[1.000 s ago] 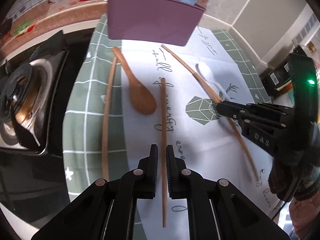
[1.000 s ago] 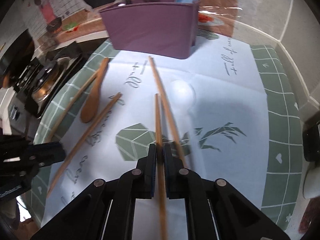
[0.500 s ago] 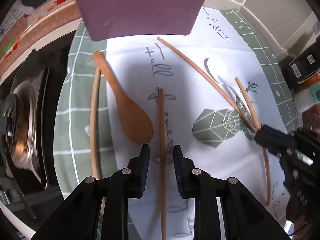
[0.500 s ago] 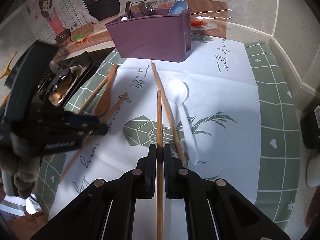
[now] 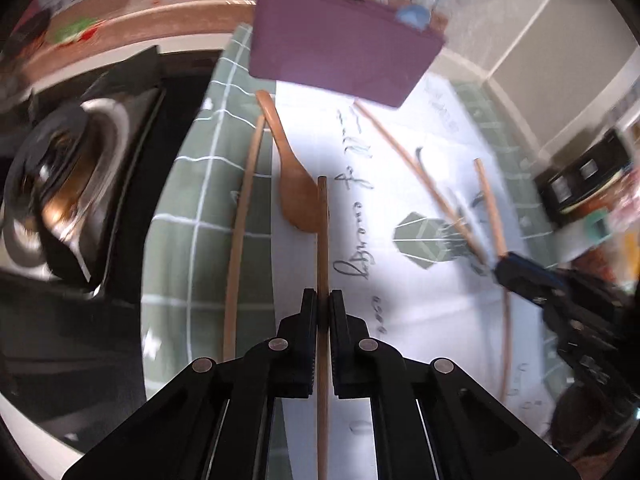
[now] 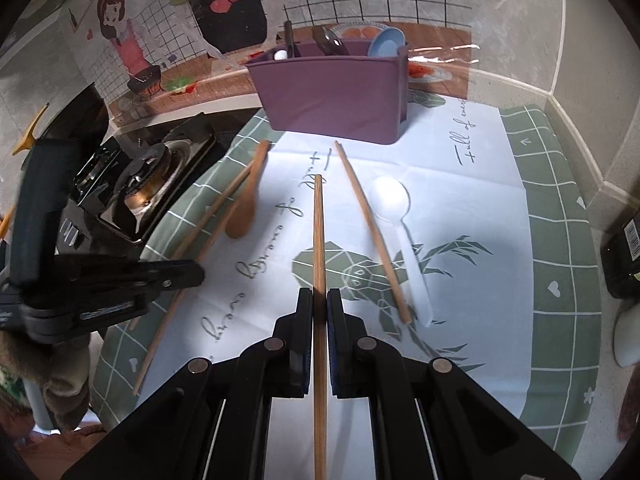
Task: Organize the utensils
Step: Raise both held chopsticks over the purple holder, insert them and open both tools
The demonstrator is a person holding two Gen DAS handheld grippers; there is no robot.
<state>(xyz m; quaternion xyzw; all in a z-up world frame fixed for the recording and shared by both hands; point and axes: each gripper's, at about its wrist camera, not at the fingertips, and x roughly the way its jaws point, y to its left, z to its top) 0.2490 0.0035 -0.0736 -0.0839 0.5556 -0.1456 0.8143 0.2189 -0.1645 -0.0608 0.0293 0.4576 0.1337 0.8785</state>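
— Since each gripper has a chopstick pinched between its fingers, how would you say these things handle?

— Light, stiff and thin, I'd judge. The left gripper (image 5: 324, 300) is clamped on one chopstick (image 5: 322, 240), the right gripper (image 6: 319, 300) on another chopstick (image 6: 319, 232), both taken partway along so a long end sticks out ahead.

— Slippery?

— Bare wood, so probably not much, but a round stick can roll or pivot between flat pads. A hold nearer the middle should keep it from swinging.

— And where do they go?

— Likely the purple holder (image 6: 336, 92) at the back of the mat (image 6: 552, 240). One more chopstick (image 6: 372, 232), a wooden spoon (image 6: 244, 208) and a white spoon (image 6: 400, 224) lie on the surface.

— The white spoon?

— It looks like plastic, light; take it by the handle.
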